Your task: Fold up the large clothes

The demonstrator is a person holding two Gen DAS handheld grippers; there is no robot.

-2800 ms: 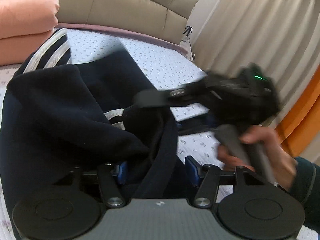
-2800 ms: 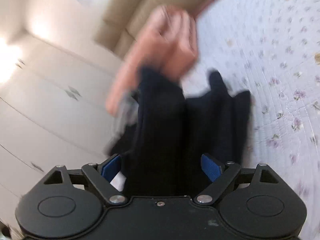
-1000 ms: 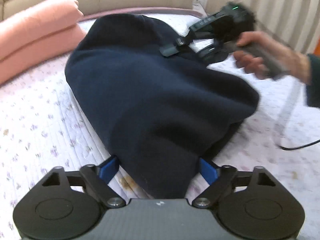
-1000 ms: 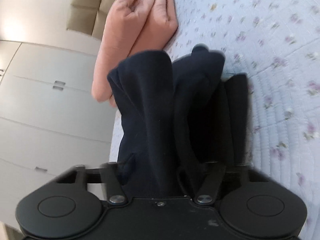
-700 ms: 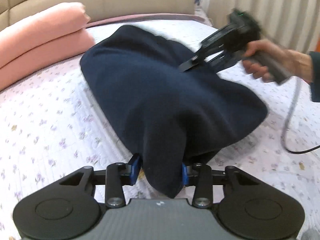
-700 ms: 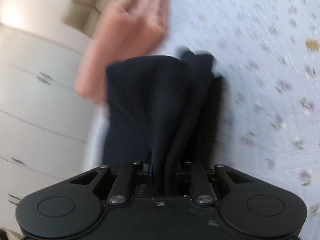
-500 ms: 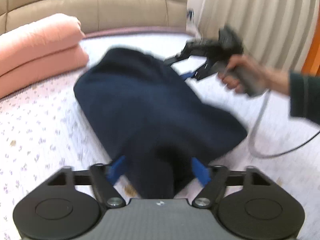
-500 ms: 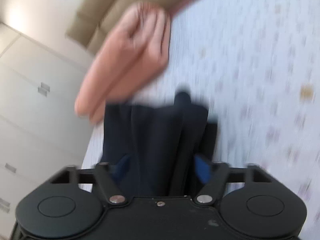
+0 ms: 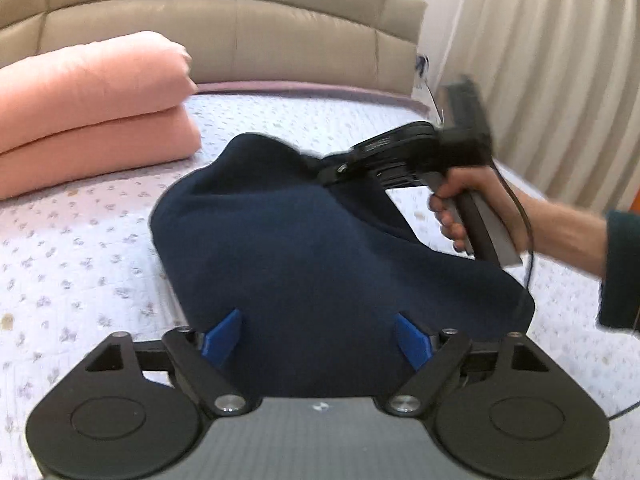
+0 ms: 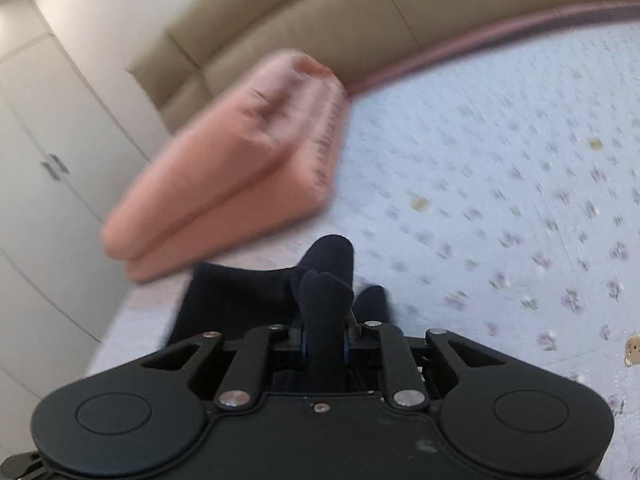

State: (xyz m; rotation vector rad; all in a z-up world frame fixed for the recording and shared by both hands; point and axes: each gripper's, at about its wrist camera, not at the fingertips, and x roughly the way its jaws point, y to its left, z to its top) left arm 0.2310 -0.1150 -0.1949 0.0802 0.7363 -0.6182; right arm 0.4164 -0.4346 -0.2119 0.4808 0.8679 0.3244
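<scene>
A large navy garment [image 9: 304,248] lies in a folded heap on the flowered bedspread [image 9: 80,260]. My left gripper [image 9: 318,338] sits at its near edge, jaws opening. The blue pads [image 9: 222,336] stand wide apart with cloth lying between them, not pinched. In the left wrist view a hand holds my right gripper [image 9: 332,170] at the garment's far right side. In the right wrist view the right gripper [image 10: 324,344] is closing tight on a bunched fold of the navy garment [image 10: 224,300], which sticks up past the fingertips.
A folded pink blanket [image 9: 88,100] lies at the back left, against the beige padded headboard [image 9: 224,40]. Curtains [image 9: 540,80] hang on the right. A white wardrobe [image 10: 48,160] stands beside the bed. A cable [image 9: 528,240] trails from the right gripper.
My left gripper's jaws, pinched on the garment's near edge earlier, have spread wide. My right gripper opened, then closed on a fold. The garment now lies lower and flatter.
</scene>
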